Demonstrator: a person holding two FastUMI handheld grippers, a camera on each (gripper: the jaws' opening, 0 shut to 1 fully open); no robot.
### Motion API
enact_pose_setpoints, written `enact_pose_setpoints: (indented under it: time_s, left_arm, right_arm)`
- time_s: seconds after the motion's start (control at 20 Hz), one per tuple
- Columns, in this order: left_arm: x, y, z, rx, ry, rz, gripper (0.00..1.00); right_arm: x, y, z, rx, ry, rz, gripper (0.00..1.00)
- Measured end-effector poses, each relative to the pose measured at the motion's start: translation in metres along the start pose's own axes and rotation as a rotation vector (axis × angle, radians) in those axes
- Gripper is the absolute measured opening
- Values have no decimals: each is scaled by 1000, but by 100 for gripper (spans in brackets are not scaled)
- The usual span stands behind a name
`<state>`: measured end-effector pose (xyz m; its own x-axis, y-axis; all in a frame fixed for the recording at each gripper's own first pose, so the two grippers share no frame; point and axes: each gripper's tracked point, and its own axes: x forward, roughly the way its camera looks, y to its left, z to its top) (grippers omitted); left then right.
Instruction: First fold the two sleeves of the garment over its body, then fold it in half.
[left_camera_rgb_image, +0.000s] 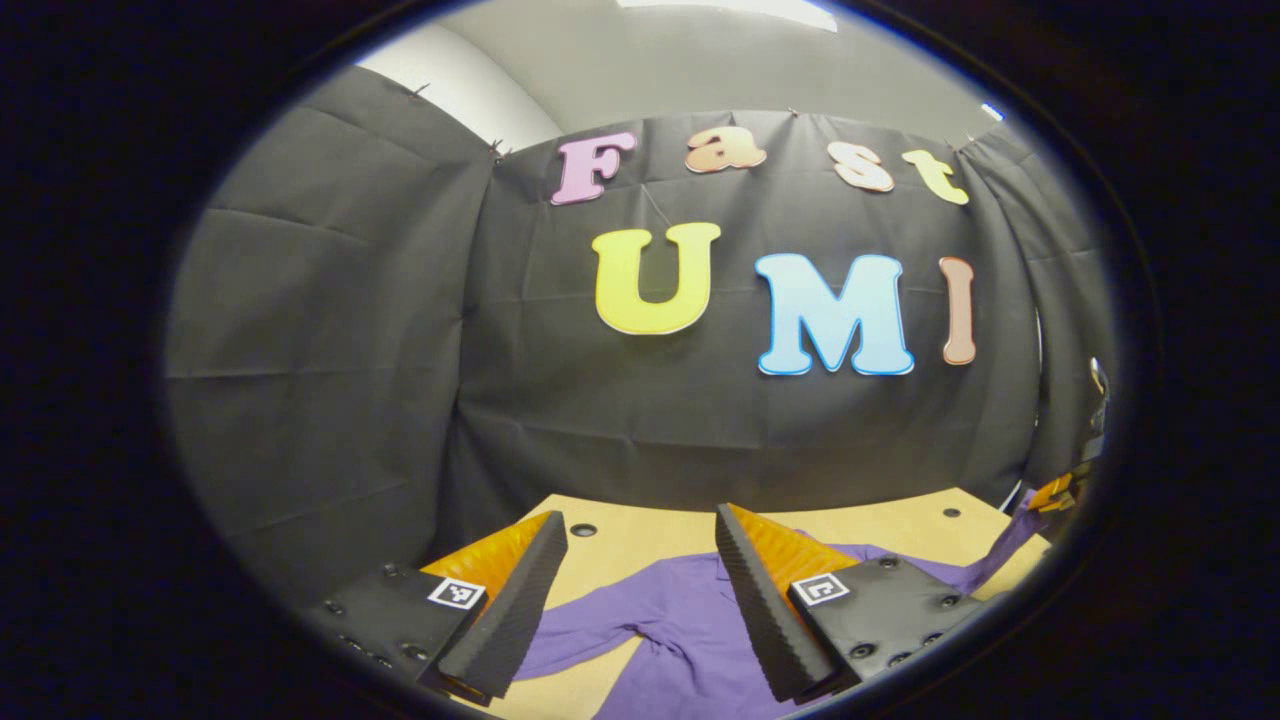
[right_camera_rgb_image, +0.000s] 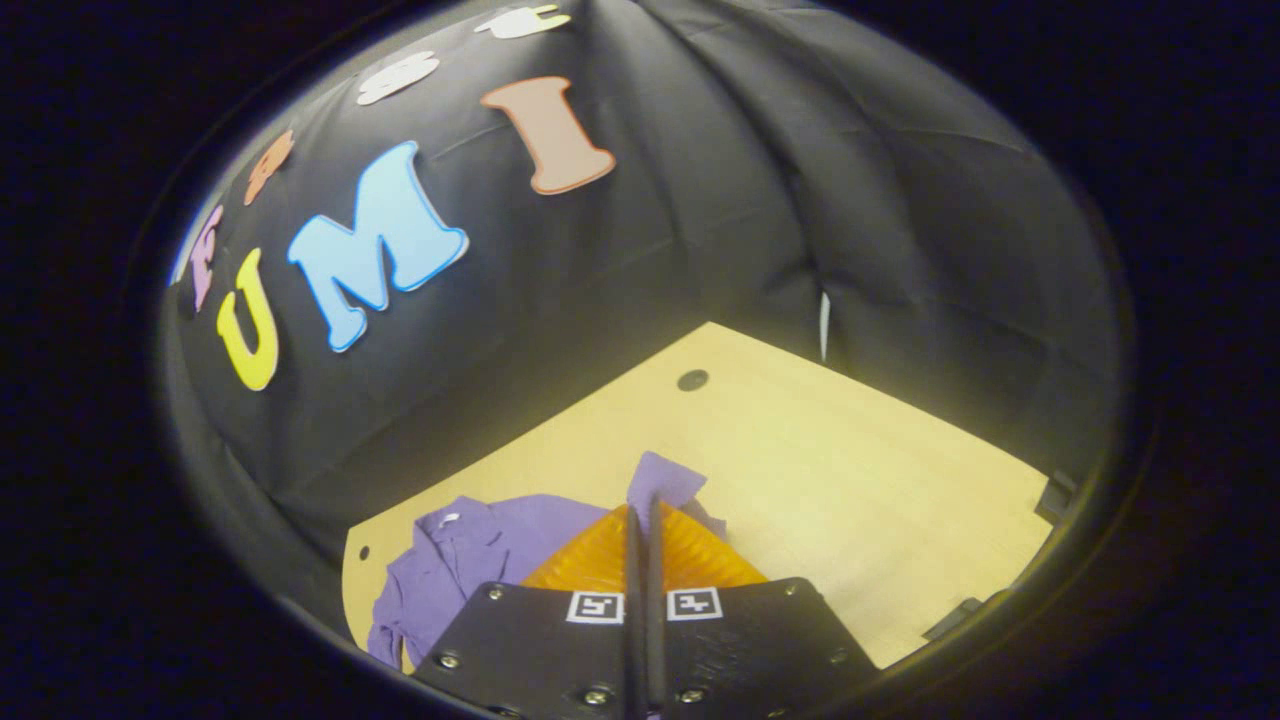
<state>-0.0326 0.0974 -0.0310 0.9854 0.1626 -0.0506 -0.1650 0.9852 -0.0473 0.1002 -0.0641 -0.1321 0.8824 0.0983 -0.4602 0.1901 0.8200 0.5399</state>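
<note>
A purple long-sleeved garment (left_camera_rgb_image: 690, 620) lies spread on the wooden table (left_camera_rgb_image: 900, 525). My left gripper (left_camera_rgb_image: 640, 518) hovers open above its body, with nothing between the fingers. One sleeve (left_camera_rgb_image: 1000, 548) is pulled up off the table toward my right gripper (left_camera_rgb_image: 1055, 492) at the far right. In the right gripper view, my right gripper (right_camera_rgb_image: 642, 508) is shut on that sleeve, whose cuff (right_camera_rgb_image: 662, 480) sticks out past the fingertips. The garment's collar and body (right_camera_rgb_image: 480, 560) lie to the lower left on the table (right_camera_rgb_image: 850, 450).
Black cloth walls close the table at the back and on both sides. Small dark holes (left_camera_rgb_image: 583, 529) (right_camera_rgb_image: 692, 380) dot the tabletop. Bare wood stretches to the right of the sleeve in the right gripper view, as far as the table's edge (right_camera_rgb_image: 1040, 500).
</note>
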Motion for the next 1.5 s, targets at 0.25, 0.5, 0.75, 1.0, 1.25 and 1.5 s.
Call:
enact_pose_setpoints:
  time_s: [0.25, 0.5, 0.75, 1.0, 1.25, 1.5]
  left_arm:
    - [-6, 20, -5, 3, 11, 49, 96]
    - [-14, 42, -14, -5, 31, 107, 96]
    - [-23, 64, -23, -15, 53, 157, 94]
    - [-32, 82, -29, -10, 62, 187, 94]
    - [-37, 104, -40, -34, 74, 213, 94]
    - [-43, 117, -49, -37, 86, 221, 94]
  right_arm:
    - [5, 86, 30, -102, -48, 144, 1]
    - [13, 167, 27, -209, -57, 273, 1]
    - [13, 243, 3, -261, -31, 425, 1]
    - [21, 303, -54, -360, 49, 523, 1]
    - [41, 334, -131, -512, 172, 543, 1]
    - [68, 348, -202, -660, 258, 524, 1]
